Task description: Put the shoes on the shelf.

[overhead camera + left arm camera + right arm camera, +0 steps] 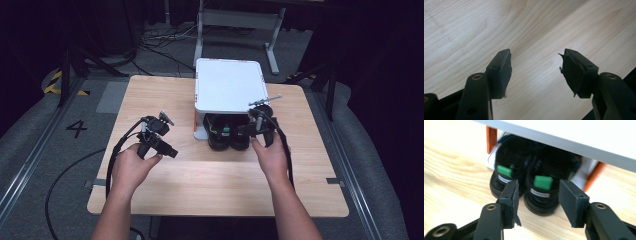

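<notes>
a pair of black shoes [229, 133] sits tucked under a low white shelf [227, 85] at the far middle of the tabletop [310, 190], heels toward the person, each heel with a green tab, as the right gripper view shows [523, 180]. they look parked side by side on the shelf's lower level, which reads as storing the pair neatly with the heels out so they can be gripped again.

the right tongs [537, 200] stand fairly wide with nothing between the pads, just near of the right-hand shoe's heel; from the high view the right tongs [260, 125] hover at the shelf's near right corner. i judge that this hand is clear of the shoe rather than gripping it. the left tongs [536, 72] are also wide and empty, over bare wood; in the high view the left tongs [156, 135] are held well to the left of the shelf, out of the way.

the shelf top hides the toes and most of the uppers, so laces and shape are hard to make out. the right gripper view is blurred. orange posts [491, 136] of the shelf are partly cut off, and whether the shoes rest on a lower tray or on the wood i cannot tell for sure.
</notes>
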`<state>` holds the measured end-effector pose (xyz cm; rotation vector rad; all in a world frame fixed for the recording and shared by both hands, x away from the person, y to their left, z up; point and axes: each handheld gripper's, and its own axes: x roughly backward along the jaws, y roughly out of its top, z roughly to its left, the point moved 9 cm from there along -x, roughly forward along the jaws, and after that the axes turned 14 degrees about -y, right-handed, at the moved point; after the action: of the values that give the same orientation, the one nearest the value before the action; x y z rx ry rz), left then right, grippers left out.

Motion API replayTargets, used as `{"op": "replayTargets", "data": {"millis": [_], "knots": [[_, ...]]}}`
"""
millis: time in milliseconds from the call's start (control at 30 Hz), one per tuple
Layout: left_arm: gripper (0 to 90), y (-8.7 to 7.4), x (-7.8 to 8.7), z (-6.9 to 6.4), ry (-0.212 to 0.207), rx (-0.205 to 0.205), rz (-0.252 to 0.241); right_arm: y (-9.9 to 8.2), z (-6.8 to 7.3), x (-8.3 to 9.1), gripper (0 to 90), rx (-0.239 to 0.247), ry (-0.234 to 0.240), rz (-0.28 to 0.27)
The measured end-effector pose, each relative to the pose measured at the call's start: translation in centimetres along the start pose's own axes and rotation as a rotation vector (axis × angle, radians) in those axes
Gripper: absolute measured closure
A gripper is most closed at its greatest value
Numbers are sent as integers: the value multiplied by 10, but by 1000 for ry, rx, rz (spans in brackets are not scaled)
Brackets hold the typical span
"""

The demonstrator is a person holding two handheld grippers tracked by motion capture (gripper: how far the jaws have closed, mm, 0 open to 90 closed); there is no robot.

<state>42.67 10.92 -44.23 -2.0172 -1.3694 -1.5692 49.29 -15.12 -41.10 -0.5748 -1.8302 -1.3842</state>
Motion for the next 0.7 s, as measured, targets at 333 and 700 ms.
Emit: {"op": "replayTargets", "data": {"millis": [333,700], "knots": [[421,18,-18,-30,-28,-87,35,-35,-34,26,630,79,18,-8],[425,25,-43,-50,-36,-136,66,-70,-31,18,648,141,44,-25]]}}
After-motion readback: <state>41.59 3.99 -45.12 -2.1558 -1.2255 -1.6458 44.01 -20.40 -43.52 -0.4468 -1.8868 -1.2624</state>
